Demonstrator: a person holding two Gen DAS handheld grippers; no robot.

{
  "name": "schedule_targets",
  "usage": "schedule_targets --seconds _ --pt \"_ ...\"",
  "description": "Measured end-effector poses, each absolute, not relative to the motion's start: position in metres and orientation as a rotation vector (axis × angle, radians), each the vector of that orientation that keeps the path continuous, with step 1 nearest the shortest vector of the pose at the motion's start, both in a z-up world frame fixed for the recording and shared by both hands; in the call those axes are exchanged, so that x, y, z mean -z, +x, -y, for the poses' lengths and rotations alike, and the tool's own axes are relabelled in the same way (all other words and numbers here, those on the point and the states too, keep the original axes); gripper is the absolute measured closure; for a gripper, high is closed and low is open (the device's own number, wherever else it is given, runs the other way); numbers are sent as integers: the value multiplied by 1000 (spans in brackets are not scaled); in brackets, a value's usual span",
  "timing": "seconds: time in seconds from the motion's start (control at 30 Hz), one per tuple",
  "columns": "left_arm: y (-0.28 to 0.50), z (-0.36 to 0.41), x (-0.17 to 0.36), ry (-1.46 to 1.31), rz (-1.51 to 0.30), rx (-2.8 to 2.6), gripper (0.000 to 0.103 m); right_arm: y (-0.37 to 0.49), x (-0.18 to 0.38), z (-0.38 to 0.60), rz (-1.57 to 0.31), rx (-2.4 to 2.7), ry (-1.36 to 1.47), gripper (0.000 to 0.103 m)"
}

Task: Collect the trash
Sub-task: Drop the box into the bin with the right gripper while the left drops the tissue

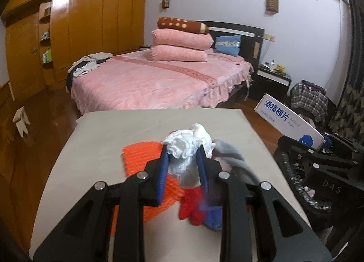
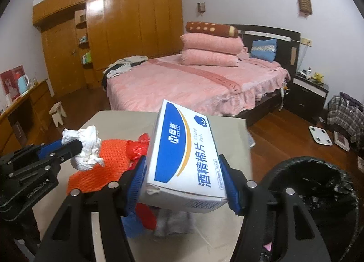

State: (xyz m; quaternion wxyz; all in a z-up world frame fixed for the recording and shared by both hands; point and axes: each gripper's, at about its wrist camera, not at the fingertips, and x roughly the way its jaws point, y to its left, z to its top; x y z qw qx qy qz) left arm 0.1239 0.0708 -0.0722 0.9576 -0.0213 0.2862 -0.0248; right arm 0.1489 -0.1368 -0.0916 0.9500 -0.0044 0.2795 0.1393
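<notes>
Your right gripper point(image 2: 184, 180) holds the alcohol pads box point(image 2: 182, 155) across its short width, blue pads pressed on both side faces, and the box's long axis runs forward, away from you, and tilts upward. The black-lined trash bin point(image 2: 318, 184) sits low to the right of that claw, off the table's right edge point(image 2: 248, 139), so this hand is the nearer one to it and has only to swing right and down. Nothing appears to stand between box and bin mouth. Your left gripper point(image 1: 183, 166) is narrowed on a crumpled white tissue wad point(image 1: 188, 146), lifted above the orange mesh pad point(image 1: 141, 155). It lies left of the box, farther from the bin. A red plastic scrap point(image 1: 192, 205) and some grey cloth point(image 1: 234, 159) lie on the beige tabletop point(image 1: 113, 130), just under the claws, so keep clear of them. Let the right hand go first, because the left would probably have to cross its path.
</notes>
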Motion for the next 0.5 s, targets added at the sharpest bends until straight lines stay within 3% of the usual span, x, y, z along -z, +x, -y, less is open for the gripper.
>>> schedule_targets --seconds 0.5 --pt "126 20 66 -5 -566 232 79 119 82 230 -542 -104 26 42"
